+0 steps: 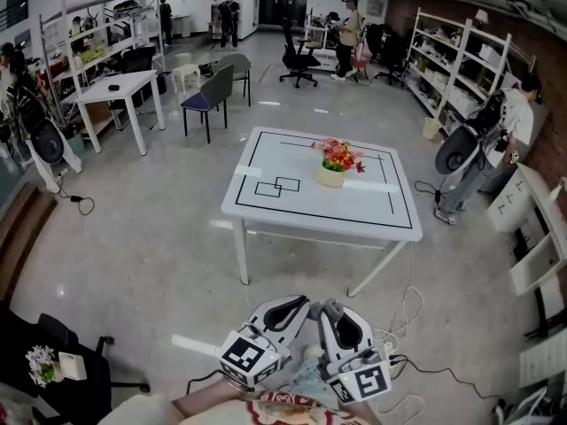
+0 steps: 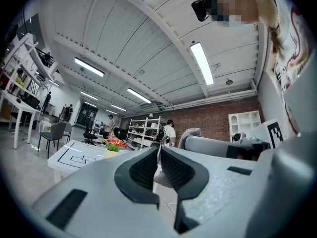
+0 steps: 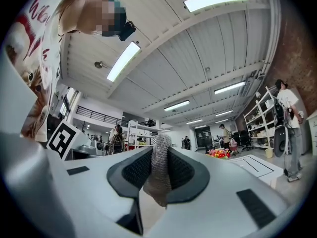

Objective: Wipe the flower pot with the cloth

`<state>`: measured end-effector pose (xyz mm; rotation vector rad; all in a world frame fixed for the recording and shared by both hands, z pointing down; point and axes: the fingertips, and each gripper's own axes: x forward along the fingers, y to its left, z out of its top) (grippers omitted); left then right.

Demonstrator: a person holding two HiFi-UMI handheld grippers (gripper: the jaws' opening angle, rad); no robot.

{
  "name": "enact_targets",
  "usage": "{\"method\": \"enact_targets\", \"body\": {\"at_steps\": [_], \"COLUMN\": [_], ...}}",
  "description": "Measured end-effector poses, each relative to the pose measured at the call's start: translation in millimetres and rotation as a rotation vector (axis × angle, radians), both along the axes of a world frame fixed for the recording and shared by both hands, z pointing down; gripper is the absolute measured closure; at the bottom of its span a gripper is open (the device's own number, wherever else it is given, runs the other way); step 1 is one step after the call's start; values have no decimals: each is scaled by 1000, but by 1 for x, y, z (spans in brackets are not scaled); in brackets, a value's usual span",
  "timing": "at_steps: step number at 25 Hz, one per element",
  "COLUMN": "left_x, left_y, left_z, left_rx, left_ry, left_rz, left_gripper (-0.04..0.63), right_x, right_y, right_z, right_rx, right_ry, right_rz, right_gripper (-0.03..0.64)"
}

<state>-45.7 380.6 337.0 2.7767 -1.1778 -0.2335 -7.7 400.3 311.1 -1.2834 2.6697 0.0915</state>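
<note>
A cream flower pot (image 1: 332, 176) with red and yellow flowers stands on the white table (image 1: 354, 206), far ahead of both grippers. Low in the head view, my left gripper (image 1: 299, 305) and right gripper (image 1: 330, 309) are side by side above the floor. The right gripper (image 3: 159, 150) is shut on a grey knitted cloth (image 3: 160, 170) that sticks up between its pads. The left gripper (image 2: 159, 150) is shut with nothing in it. The pot (image 2: 112, 152) shows small at the left of the left gripper view. In the right gripper view the flowers (image 3: 220, 153) show small at the right.
Cables (image 1: 406, 312) trail on the floor between me and the table. A black office chair (image 1: 66, 348) stands at the lower left. A person (image 1: 500, 140) stands by shelves at the right. A blue chair (image 1: 208, 96) and a white desk (image 1: 120, 87) are beyond the table.
</note>
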Motion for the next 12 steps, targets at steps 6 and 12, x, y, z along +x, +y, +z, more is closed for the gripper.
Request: {"method": "enact_targets", "body": {"at_steps": [6,12], "left_x": [19,62], "left_y": [-68,-136], "left_z": [-6,-23], "left_rx": [12,42], "left_ry": [0,-1], "left_rz": [-35,-44], "left_gripper": [591,591], "right_x": [17,65], "right_y": [-68,-140], "right_z": [-7,-29], "right_rx": [21,58], "right_ry": [1,-12], "right_rz": [-47,-55], "right_gripper": [545,545]}}
